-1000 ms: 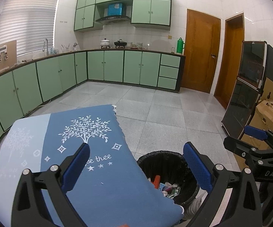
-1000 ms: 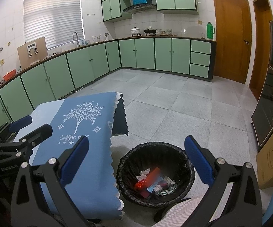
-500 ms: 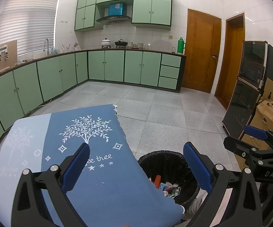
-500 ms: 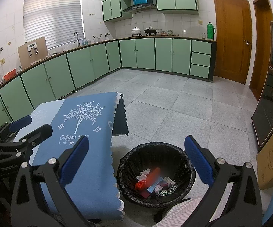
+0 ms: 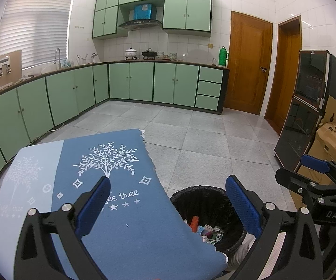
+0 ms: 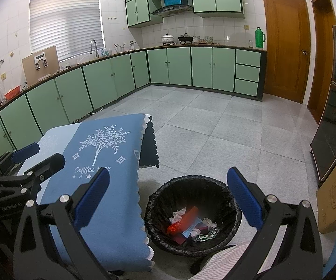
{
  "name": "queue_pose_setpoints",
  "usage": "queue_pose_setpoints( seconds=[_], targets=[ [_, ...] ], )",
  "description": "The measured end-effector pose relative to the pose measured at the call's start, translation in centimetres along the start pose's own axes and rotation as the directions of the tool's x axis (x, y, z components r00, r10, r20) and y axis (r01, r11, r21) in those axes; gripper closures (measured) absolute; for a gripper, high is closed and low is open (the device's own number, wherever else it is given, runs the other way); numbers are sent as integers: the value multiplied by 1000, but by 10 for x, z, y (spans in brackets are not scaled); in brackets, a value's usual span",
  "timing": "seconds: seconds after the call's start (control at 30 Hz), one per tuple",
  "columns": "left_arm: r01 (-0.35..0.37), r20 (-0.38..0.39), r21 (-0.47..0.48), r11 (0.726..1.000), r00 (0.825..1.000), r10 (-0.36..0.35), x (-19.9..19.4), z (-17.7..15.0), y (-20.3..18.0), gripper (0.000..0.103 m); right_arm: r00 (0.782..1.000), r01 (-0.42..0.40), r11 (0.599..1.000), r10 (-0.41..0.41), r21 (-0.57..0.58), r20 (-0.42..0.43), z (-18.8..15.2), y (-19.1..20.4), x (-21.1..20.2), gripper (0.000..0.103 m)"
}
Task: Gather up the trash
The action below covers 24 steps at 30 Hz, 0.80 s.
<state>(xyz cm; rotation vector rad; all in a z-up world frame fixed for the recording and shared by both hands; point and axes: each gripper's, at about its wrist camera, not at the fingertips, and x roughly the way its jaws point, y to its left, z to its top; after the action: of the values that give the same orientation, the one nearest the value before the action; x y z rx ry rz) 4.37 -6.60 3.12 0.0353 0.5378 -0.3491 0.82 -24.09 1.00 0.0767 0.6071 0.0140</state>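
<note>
Trash (image 6: pixel 191 226), seemingly wrappers, lies in the black bin (image 6: pixel 192 214) beside the counter (image 5: pixel 112 200); both tongs (image 5: pixel 168 200) (image 6: pixel 168 193) hang spread, empty.

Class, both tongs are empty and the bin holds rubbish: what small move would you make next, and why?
Probably draw both tongs back and stop. The left tongs and right tongs hang open and empty, the blue tablecloth shows only a tiny speck, and the trash already lies in the black bin.
</note>
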Motion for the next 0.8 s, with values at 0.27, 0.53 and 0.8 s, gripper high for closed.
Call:
queue_pose_setpoints(
  seconds=[0.27, 0.53, 0.8],
  targets=[
    [0, -1, -1, 1000, 1000, 0, 0, 0, 0, 6, 1000, -2, 1000, 2, 1, -1, -1, 0, 1, 5],
    [0, -1, -1, 1000, 1000, 0, 0, 0, 0, 6, 1000, -7, 1000, 7, 1, 1, 2, 3, 0, 5],
    [0, -1, -2, 1000, 1000, 0, 0, 0, 0, 6, 1000, -7, 1000, 7, 0, 1, 2, 4, 0, 5]
  ],
)
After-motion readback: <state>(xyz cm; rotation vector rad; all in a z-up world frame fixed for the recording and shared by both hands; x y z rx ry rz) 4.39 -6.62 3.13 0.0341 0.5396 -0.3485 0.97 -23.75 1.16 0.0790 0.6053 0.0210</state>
